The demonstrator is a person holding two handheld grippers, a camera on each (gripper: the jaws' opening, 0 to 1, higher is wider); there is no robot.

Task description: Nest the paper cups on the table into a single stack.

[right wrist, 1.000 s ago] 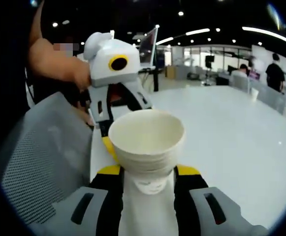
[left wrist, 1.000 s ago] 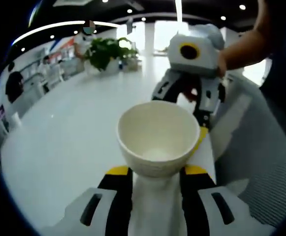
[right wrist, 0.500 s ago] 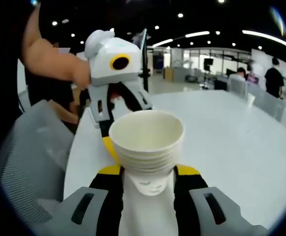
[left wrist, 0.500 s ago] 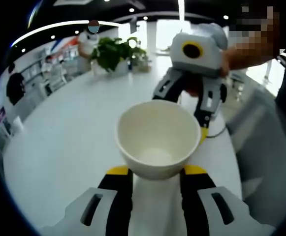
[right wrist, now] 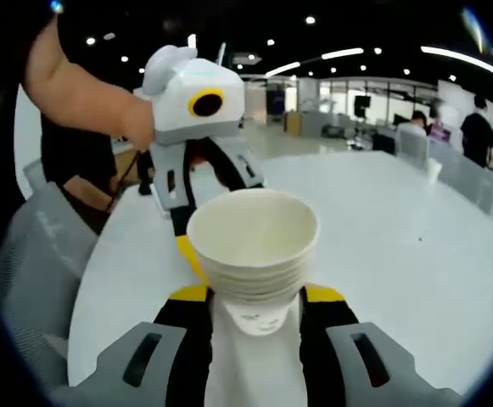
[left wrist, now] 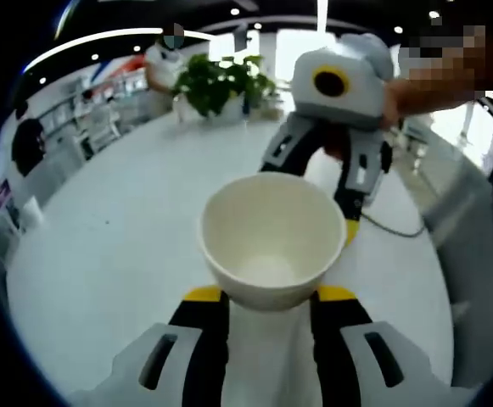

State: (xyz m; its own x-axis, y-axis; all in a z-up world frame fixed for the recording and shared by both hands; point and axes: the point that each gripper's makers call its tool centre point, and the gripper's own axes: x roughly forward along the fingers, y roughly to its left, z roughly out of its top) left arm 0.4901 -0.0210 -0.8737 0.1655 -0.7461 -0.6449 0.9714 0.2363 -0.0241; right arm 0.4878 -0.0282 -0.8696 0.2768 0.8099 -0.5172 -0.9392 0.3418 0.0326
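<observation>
Looking along the left gripper [left wrist: 267,292], a white paper cup [left wrist: 270,239] is seen in the middle of the frame, gripped between the two yellow-tipped jaws. The cup is wide and open, and its inside is plain and creamy white. It is held above a big round white table [left wrist: 102,254].

In the right gripper view, a stack of white paper cups [right wrist: 253,246] is gripped in the middle of the frame by the right gripper [right wrist: 250,297]. Several rims are seen packed one under another just below the top rim. A small dark drawing is printed low on the side of the bottom cup.

Each gripper is seen in the other view too, in the upper part of the frame, just behind the cup. A green leafy plant [left wrist: 221,80] is seen at the upper left of the left gripper view. A grey mesh chair [right wrist: 34,254] is seen at the left of the right gripper view.
</observation>
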